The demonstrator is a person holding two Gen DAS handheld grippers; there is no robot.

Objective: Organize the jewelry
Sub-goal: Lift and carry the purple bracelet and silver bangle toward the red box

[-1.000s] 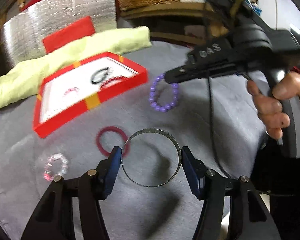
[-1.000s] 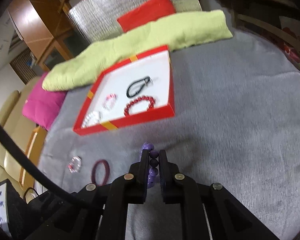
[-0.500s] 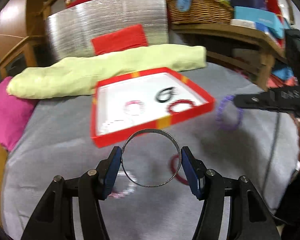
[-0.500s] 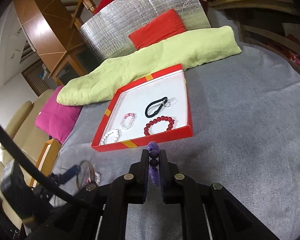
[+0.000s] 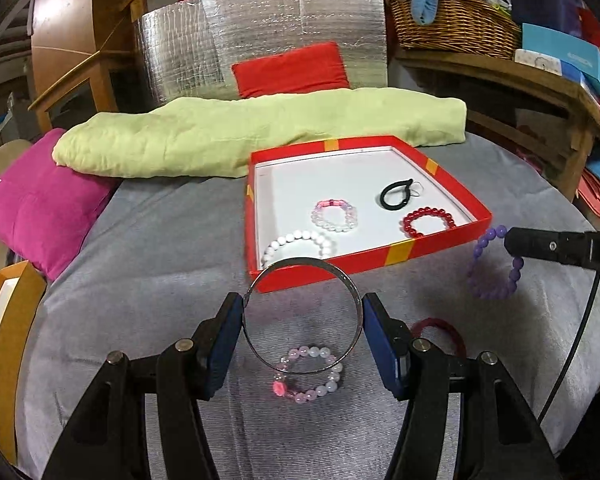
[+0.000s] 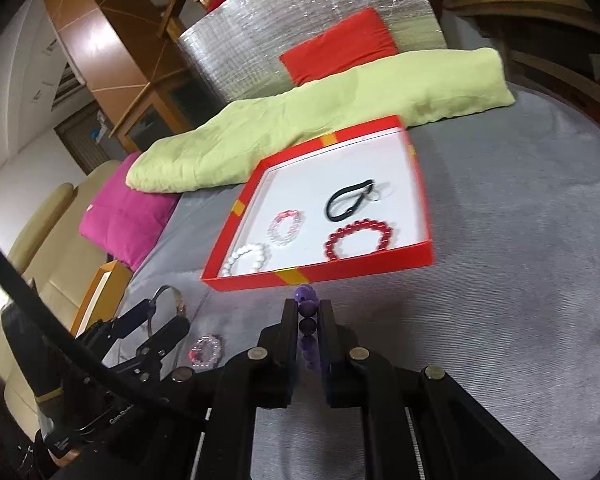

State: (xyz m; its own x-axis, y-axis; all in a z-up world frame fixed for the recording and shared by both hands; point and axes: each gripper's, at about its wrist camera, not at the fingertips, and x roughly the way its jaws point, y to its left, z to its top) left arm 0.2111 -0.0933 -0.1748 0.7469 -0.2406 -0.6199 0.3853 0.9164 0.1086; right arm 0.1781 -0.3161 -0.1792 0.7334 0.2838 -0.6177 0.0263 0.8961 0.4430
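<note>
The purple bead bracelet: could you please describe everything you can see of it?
The purple bead bracelet is a loop of round, glossy lilac-to-violet beads. It hangs from the right gripper, whose jaws are shut on a few beads, above the grey cloth, just outside the red tray, near its front right corner.

Silver bangle (image 5: 302, 316) and purple bracelet (image 5: 493, 270) seemingly held near tray (image 5: 364, 262).

Four bracelets (image 5: 334, 216) lie in the tray (image 5: 440, 248), pillow (image 5: 260, 136) behind.

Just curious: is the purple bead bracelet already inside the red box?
No, the purple bead bracelet hangs from the right gripper outside the red box.
</note>
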